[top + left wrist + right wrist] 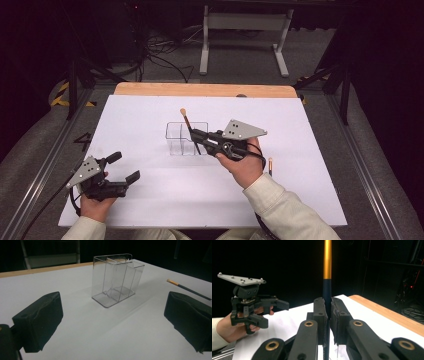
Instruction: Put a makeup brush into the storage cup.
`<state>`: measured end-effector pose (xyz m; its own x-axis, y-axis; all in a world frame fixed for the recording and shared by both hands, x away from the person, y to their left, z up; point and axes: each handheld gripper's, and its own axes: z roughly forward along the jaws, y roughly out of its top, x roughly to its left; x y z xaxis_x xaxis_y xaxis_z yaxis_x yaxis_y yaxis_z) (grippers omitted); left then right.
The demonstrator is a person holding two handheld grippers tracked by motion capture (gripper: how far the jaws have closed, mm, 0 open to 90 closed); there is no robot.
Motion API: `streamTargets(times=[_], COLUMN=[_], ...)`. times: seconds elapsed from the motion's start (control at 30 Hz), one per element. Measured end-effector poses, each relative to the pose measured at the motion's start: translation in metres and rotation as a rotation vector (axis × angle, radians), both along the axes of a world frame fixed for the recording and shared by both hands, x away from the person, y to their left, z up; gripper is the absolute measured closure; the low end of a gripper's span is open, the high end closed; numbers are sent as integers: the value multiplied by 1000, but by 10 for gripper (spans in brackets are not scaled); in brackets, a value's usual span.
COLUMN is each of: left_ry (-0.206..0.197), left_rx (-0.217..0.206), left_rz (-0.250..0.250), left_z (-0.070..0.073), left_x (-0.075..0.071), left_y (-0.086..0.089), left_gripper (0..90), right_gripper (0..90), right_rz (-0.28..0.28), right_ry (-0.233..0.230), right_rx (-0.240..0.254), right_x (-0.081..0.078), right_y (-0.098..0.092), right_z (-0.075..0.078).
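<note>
Clamping a brush (327, 277), tip cut off above, the right gripper (328, 315); left gripper (121, 167) spread wide, empty.

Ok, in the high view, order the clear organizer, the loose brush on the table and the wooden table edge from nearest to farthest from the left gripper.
From the left gripper:
1. Clear organizer, mid-table, ahead and to its right.
2. Loose brush, far across to the right, beyond the right hand.
3. Wooden table edge, along the far side.
</note>
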<state>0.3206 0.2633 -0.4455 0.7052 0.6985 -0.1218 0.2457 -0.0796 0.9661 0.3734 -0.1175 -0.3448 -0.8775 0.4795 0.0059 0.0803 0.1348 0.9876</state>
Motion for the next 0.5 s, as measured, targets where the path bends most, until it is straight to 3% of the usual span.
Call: streamTargets(times=[0.5], left_ry=[4], left_rx=[-11], left_rz=[-3], left_z=[-1], left_x=[0], left_y=[0], left_gripper=[28], right_gripper=[834], right_rz=[-4], right_ry=[42], right_rx=[90], right_x=[10], right_y=[0], right_z=[3])
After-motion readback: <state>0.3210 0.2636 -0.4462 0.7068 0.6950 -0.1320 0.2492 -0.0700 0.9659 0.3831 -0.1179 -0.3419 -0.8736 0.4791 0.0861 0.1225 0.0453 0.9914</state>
